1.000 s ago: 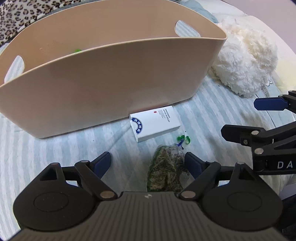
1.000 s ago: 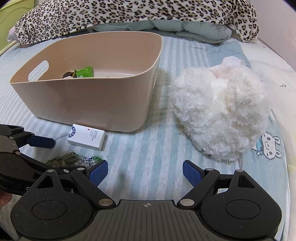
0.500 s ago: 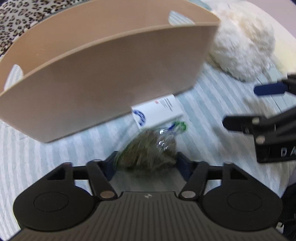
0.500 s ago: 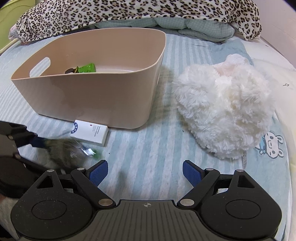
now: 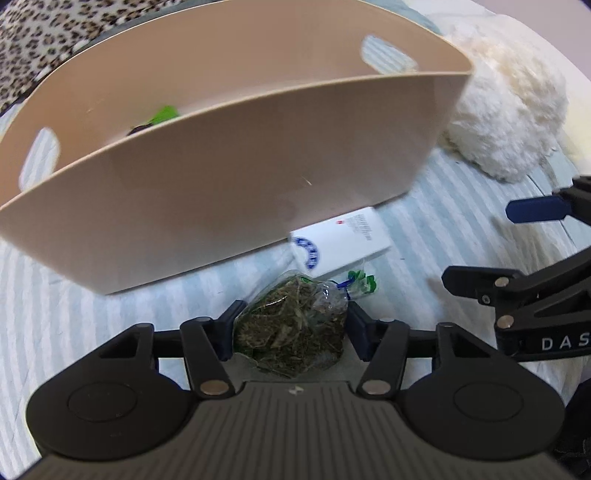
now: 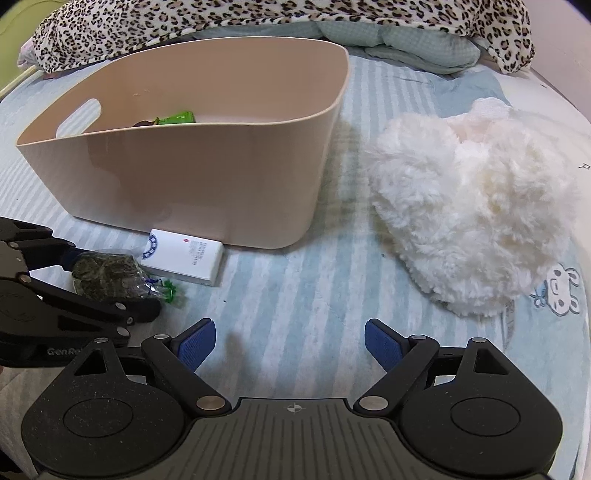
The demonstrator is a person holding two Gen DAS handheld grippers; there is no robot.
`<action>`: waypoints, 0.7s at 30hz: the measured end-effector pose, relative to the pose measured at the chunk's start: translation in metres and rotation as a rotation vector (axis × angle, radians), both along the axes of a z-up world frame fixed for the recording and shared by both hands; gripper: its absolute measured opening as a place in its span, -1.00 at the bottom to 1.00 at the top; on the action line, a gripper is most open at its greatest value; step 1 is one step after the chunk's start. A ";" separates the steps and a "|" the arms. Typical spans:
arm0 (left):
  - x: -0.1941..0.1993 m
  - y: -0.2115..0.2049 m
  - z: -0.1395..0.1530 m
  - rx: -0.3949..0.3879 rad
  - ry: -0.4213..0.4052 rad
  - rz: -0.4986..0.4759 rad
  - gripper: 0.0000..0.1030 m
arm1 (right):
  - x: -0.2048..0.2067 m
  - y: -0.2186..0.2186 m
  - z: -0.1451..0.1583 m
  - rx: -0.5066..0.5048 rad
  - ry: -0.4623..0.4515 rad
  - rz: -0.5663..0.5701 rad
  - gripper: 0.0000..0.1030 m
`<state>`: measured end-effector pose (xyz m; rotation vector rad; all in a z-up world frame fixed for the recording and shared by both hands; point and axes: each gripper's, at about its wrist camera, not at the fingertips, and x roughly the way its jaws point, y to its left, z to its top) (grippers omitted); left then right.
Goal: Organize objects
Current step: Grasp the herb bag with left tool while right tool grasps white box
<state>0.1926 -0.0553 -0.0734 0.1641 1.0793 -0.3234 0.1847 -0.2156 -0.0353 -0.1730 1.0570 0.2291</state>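
Observation:
My left gripper [image 5: 291,328] is shut on a clear bag of dried green herbs [image 5: 291,328] and holds it just above the striped bed sheet; the bag also shows in the right wrist view [image 6: 107,275]. A white box with a blue emblem [image 5: 340,242] lies against the near wall of the beige tub [image 5: 221,184]. The tub [image 6: 207,173] holds a green packet [image 6: 175,119]. My right gripper [image 6: 290,345] is open and empty above the sheet, to the right of the left gripper [image 6: 66,291].
A fluffy white plush item [image 6: 472,218] lies on the bed right of the tub. A leopard-print blanket [image 6: 258,18] and a teal quilt [image 6: 399,44] are piled at the back. The striped sheet [image 6: 295,288] shows between the tub and my grippers.
My left gripper closed on the herb bag and lifted it off the sheet, moving toward the tub. The right gripper stayed open and barely moved.

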 end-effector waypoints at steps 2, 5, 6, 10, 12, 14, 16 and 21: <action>0.000 0.006 0.002 0.006 0.003 0.016 0.14 | 0.001 0.005 -0.001 0.005 0.001 0.010 0.73; -0.001 0.015 0.004 0.025 -0.002 0.038 0.13 | 0.003 0.013 -0.002 0.016 0.001 0.025 0.73; -0.001 0.019 0.005 0.037 -0.006 0.045 0.13 | 0.004 0.017 -0.002 0.022 0.003 0.028 0.73; 0.003 0.036 0.007 0.081 -0.036 0.093 0.13 | 0.009 0.031 -0.003 0.045 0.003 0.046 0.73; 0.007 0.049 0.009 0.076 -0.035 0.124 0.13 | 0.011 0.038 -0.005 0.053 0.006 0.054 0.73; 0.012 0.061 0.011 0.069 -0.030 0.155 0.13 | 0.014 0.045 -0.007 0.064 0.009 0.059 0.75; 0.015 0.073 0.012 0.063 -0.031 0.180 0.13 | 0.016 0.052 -0.010 0.076 0.017 0.059 0.75; 0.021 0.088 0.013 0.046 -0.016 0.200 0.13 | 0.024 0.065 -0.015 0.112 0.007 0.056 0.75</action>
